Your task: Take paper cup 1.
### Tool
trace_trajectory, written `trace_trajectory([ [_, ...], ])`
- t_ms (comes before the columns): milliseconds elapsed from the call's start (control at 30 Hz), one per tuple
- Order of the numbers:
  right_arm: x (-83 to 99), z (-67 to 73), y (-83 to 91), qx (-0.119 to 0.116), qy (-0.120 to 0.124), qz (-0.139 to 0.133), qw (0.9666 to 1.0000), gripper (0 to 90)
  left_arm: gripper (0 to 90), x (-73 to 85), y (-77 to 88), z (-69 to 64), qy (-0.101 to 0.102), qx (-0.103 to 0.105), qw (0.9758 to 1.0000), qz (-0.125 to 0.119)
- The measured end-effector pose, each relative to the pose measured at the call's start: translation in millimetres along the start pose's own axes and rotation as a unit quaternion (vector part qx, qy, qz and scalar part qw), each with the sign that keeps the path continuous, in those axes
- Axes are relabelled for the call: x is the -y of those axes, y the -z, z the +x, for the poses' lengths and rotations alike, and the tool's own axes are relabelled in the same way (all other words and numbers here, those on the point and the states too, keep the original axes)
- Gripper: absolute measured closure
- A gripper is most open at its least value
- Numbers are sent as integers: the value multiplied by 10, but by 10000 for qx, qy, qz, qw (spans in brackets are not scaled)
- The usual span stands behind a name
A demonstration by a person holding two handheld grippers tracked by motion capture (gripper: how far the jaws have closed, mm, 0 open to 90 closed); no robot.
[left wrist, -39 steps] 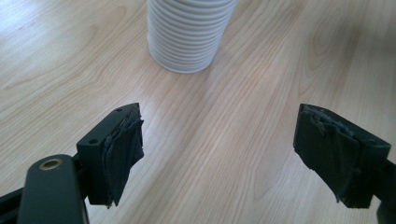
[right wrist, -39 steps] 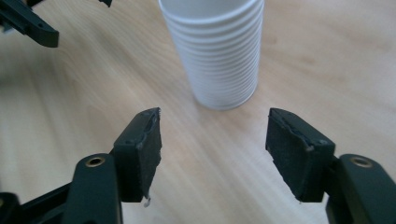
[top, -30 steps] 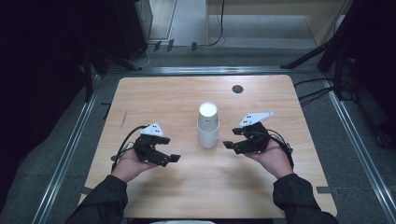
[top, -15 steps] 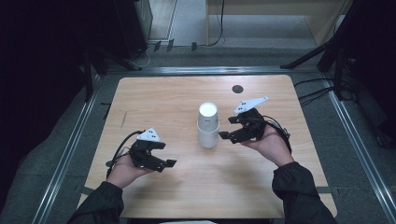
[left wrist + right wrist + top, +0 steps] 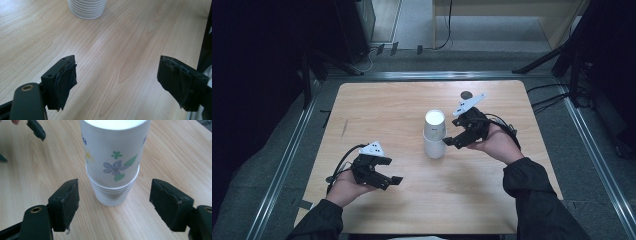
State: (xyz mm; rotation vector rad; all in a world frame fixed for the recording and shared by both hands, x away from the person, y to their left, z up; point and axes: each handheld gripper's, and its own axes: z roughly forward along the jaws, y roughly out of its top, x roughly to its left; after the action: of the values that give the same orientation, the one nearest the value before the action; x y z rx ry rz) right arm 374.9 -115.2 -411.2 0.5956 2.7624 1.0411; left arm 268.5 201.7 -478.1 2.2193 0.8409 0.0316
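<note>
The left tongs (image 5: 393, 178) sit low in the person's left hand (image 5: 343, 186), jaws apart with nothing between them. The right tongs (image 5: 451, 142), held higher in the right hand (image 5: 498, 145), have just been opening; their jaws stand wide, pads pressing nothing.

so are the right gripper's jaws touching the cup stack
Apart. In the right gripper view the right gripper has just been opening, and bare table shows between each jaw and the cup stack.

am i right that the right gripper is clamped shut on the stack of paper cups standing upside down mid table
Not quite. The right gripper is open: in the right gripper view its jaws, just opened, stand clear on either side of the stack of paper cups. The stack does stand upside down mid table.
</note>
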Motion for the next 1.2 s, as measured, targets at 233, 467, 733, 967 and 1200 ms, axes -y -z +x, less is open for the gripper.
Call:
trace_trajectory([
  [233,-222,40,-17,93,394,438,9982,247,158,8,21,-3,-41,10,10000,-14],
  [467,-420,1,-2,8,504,652,9966,241,159,8,9,9,-17,86,10000,-32],
  [733,-713,-1,-72,-137,688,1162,9908,238,163,-1,28,9,-75,129,9999,-64],
  [967,-859,-4,-137,-101,655,1408,9878,239,163,8,59,31,-54,121,9999,-90],
  [1200,-972,34,-168,-50,773,1749,9815,337,162,11,87,51,20,85,9998,-156],
])
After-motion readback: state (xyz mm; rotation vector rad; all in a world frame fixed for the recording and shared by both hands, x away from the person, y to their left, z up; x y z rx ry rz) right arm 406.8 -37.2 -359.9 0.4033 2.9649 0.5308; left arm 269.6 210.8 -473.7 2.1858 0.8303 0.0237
